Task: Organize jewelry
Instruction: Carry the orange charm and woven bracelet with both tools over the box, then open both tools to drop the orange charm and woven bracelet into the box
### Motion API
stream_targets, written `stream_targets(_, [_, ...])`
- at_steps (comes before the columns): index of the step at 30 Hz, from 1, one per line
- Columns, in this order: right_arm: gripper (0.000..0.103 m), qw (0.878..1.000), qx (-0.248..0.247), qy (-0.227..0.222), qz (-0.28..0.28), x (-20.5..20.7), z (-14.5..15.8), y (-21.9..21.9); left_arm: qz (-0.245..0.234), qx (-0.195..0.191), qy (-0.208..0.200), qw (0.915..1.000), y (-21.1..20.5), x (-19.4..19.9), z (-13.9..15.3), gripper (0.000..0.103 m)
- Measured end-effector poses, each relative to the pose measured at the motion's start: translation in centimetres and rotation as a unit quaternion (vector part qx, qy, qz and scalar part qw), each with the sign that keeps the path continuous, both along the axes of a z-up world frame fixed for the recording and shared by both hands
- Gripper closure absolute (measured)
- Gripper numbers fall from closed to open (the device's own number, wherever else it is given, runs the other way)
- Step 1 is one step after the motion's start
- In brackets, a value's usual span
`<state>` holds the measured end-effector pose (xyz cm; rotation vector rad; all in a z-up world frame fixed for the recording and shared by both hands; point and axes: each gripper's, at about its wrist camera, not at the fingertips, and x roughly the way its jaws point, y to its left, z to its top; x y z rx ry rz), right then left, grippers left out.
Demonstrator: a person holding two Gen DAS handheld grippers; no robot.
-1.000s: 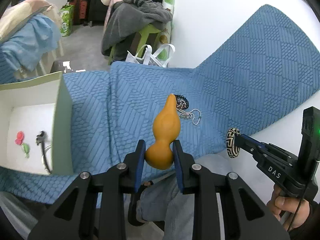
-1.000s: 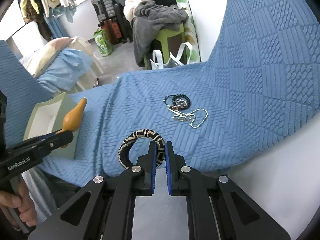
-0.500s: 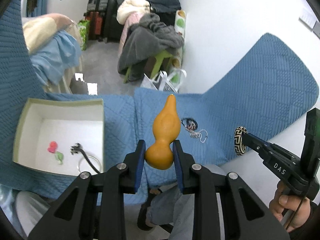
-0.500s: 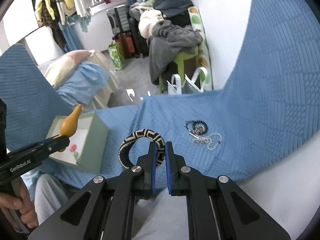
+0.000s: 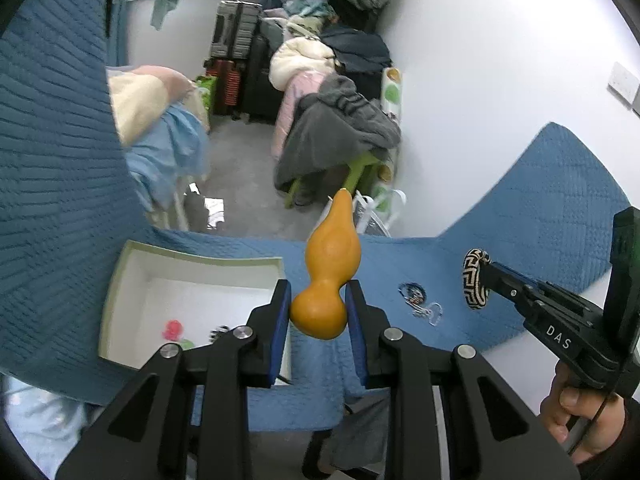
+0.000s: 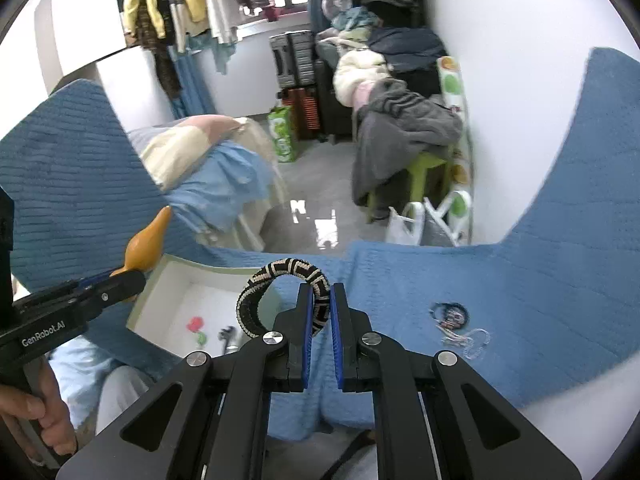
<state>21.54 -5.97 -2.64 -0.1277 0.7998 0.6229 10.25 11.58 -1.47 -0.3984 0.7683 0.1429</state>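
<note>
My left gripper (image 5: pixel 318 312) is shut on an orange gourd-shaped pendant (image 5: pixel 330 268), held in the air right of an open white box (image 5: pixel 120 280). The box holds a red piece (image 5: pixel 173 328), a green piece and a dark piece. My right gripper (image 6: pixel 319 308) is shut on a black-and-cream patterned bangle (image 6: pixel 276 284), held above the blue cloth (image 6: pixel 520 280) near the box (image 6: pixel 152 300). A dark beaded bracelet (image 6: pixel 450 314) and a silver chain (image 6: pixel 474 342) lie on the cloth to the right. The bangle (image 5: pixel 476 284) also shows in the left wrist view.
The blue quilted cloth (image 5: pixel 540 216) covers the work surface and rises at both sides. Behind it are a floor, a green stool with grey clothes (image 6: pixel 404 132), suitcases, a bag and a white wall. My hands hold the gripper handles at the frame edges.
Both grippers rose and pulled back from the cloth, still holding the gourd and the bangle. The box and loose jewelry now look smaller and farther below.
</note>
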Motion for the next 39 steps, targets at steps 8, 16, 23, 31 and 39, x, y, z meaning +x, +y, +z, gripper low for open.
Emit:
stream_targets(8, [0.096, 0.999, 0.003, 0.006, 0.045, -0.2, -0.5, 5.5, 0.033, -0.005, 0.003, 0.9994, 4.6, -1.1, -0.7, 0.075])
stream_targets(16, [0.096, 0.996, -0.014, 0.029, 0.084, -0.3, -3.1, 10.4, 0.056, -0.022, 0.03, 0.9977, 8.0, -1.5, -3.6, 0.075])
stream_targets(23, [0.096, 0.992, -0.039, 0.064, 0.104, 0.3, -6.5, 14.3, 0.059, -0.033, 0.061, 0.9958, 10.5, -0.9, -6.7, 0.075])
stream_targets(31, [0.096, 0.983, -0.072, 0.119, 0.12, 0.5, -12.0, 16.7, 0.068, -0.068, 0.107, 0.9896, 12.7, 0.6, -12.0, 0.075])
stream_targets(39, [0.096, 0.973, -0.109, 0.153, 0.136, 0.6, -16.7, 18.3, 0.058, -0.08, 0.145, 0.9845, 12.5, 1.3, -15.7, 0.075])
